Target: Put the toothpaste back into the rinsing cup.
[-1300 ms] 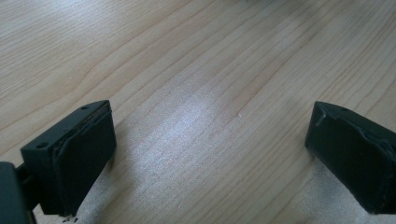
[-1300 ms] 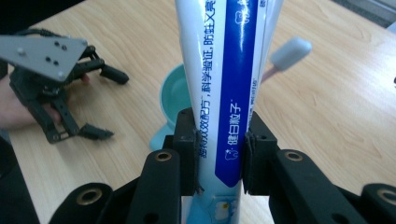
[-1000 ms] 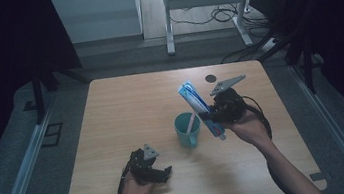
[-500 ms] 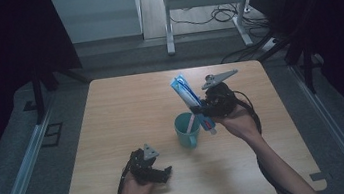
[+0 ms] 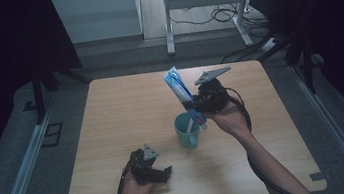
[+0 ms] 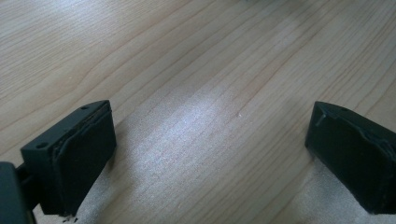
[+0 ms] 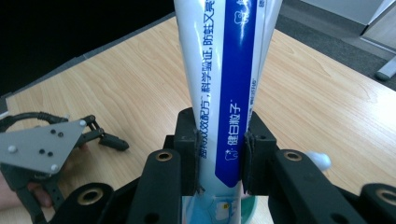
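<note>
High view first: nearest my edge of the wooden table [image 5: 111,110] I see the left gripper [image 5: 150,168], resting low on the bare wood with nothing between its jaws. Its own camera confirms this; the two black pads [image 6: 70,156] stand wide apart over plain wood grain, so I read it as open and empty.

Farther in, just right of centre, a teal mug [image 5: 186,130] stands upright on the table. Directly above and slightly behind its rim my right gripper [image 5: 200,107] clamps a white-and-blue toothpaste tube [image 5: 179,87]. From the right gripper view, both jaws press against the tube's [image 7: 224,84] lower part, near the cap end, and the mug's rim [image 7: 245,205] shows just below the jaws. The tube tilts, its flat crimped end rising up and away toward the far side, its capped end pointing down at the mug's mouth. I cannot tell whether the cap touches the mug.

Beyond the table's far edge lie grey floor, a desk frame [image 5: 170,21] and loose cables [image 5: 220,16].
</note>
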Demonstrator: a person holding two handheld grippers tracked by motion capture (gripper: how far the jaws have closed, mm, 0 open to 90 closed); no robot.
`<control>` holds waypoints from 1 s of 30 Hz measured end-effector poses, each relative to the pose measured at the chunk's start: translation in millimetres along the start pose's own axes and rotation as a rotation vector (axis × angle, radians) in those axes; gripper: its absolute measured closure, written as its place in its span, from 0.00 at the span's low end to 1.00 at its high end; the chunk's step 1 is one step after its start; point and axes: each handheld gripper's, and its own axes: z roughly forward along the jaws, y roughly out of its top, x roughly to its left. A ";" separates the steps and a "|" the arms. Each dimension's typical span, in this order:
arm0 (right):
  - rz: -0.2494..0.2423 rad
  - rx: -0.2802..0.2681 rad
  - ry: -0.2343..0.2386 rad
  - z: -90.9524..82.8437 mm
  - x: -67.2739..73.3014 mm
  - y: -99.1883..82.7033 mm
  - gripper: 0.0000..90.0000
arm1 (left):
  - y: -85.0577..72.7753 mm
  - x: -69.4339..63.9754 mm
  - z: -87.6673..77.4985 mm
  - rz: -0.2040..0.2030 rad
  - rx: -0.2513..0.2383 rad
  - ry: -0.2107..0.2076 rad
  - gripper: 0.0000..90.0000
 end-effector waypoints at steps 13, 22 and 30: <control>0.002 -0.045 0.002 18.6 4.0 5.1 0.80 | -0.1 -0.1 0.1 0.000 -0.001 0.002 0.02; -0.005 -0.057 0.000 30.6 6.5 -0.5 0.80 | -0.1 -0.1 0.1 0.000 -0.002 0.003 0.02; 0.000 -0.063 0.002 38.2 5.9 -10.8 0.80 | -0.2 -0.2 0.2 -0.001 -0.003 0.003 0.02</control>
